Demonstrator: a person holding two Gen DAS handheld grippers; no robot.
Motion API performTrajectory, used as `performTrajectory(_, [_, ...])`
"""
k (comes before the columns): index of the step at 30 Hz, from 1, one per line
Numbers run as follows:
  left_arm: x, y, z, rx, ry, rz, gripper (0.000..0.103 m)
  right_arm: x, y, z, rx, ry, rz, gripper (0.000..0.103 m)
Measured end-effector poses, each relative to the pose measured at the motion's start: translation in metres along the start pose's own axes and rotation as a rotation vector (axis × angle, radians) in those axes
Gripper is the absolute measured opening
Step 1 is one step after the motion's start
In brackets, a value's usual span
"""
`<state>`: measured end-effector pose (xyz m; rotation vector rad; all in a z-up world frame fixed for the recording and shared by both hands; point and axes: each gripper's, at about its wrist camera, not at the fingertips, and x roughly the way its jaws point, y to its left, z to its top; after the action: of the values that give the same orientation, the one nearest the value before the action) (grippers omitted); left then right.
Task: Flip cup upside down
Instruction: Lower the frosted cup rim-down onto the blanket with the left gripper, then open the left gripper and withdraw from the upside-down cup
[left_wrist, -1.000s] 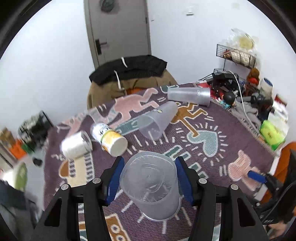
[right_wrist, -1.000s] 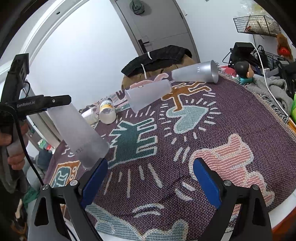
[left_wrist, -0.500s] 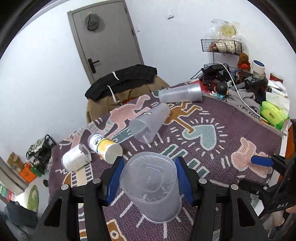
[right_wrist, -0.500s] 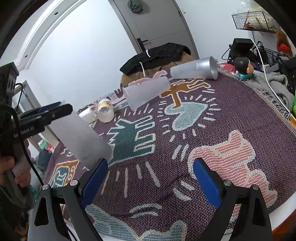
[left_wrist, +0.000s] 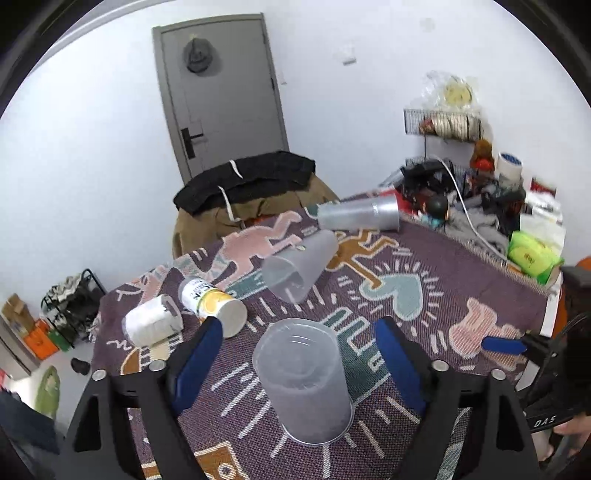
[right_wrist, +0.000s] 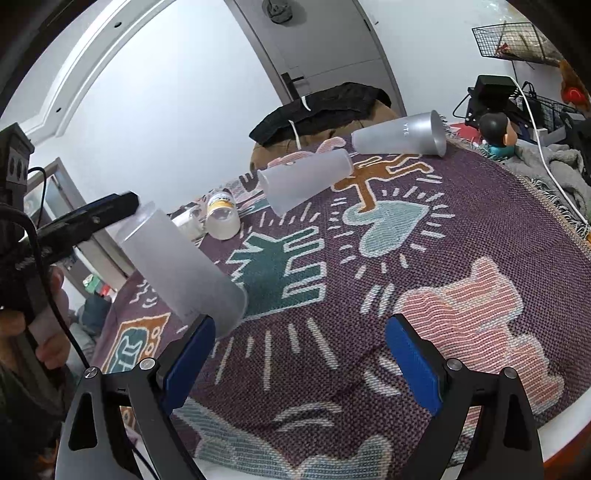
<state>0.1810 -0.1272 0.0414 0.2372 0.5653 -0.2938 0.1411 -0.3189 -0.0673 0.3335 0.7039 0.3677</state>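
A frosted clear plastic cup (left_wrist: 304, 380) stands upside down on the patterned rug, rim down and base up. It also shows in the right wrist view (right_wrist: 181, 269). My left gripper (left_wrist: 295, 363) is open; its blue pads stand apart on both sides of the cup without touching it. My right gripper (right_wrist: 299, 365) is open and empty, low over the rug's front edge, to the right of the cup.
Two more frosted cups lie on their sides farther back (left_wrist: 299, 269) (left_wrist: 358, 218). A yellow-labelled bottle (left_wrist: 212, 304) and a white can (left_wrist: 151, 325) lie at the left. A chair with dark clothes (left_wrist: 251, 184) and cluttered wire racks (left_wrist: 461, 177) stand beyond the table.
My left gripper has opened and let go of the cup, which now stands rim down on the rug. The left camera view has tilted upward. The right gripper has hardly moved.
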Motion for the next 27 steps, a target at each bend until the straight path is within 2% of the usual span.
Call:
performTrajectory(8, [-0.029,0.023,-0.015,-0.067,-0.031,0.019,0.088,-0.006,0.014,0.001,-0.022,0.002,0.046,0.094])
performTrajectory(12, [-0.041,0.032,-0.027,-0.103,-0.05,0.024,0.094,-0.02,0.019,0.005,-0.051,-0.013,0.045,0.094])
performTrajectory(21, [-0.072,0.044,-0.054,-0.188,-0.114,0.066,0.098,-0.051,0.036,0.011,-0.103,-0.047,0.059,0.094])
performTrajectory(27, [-0.092,0.046,-0.071,-0.222,-0.162,0.081,0.102,-0.06,0.054,0.012,-0.149,-0.034,0.072,0.094])
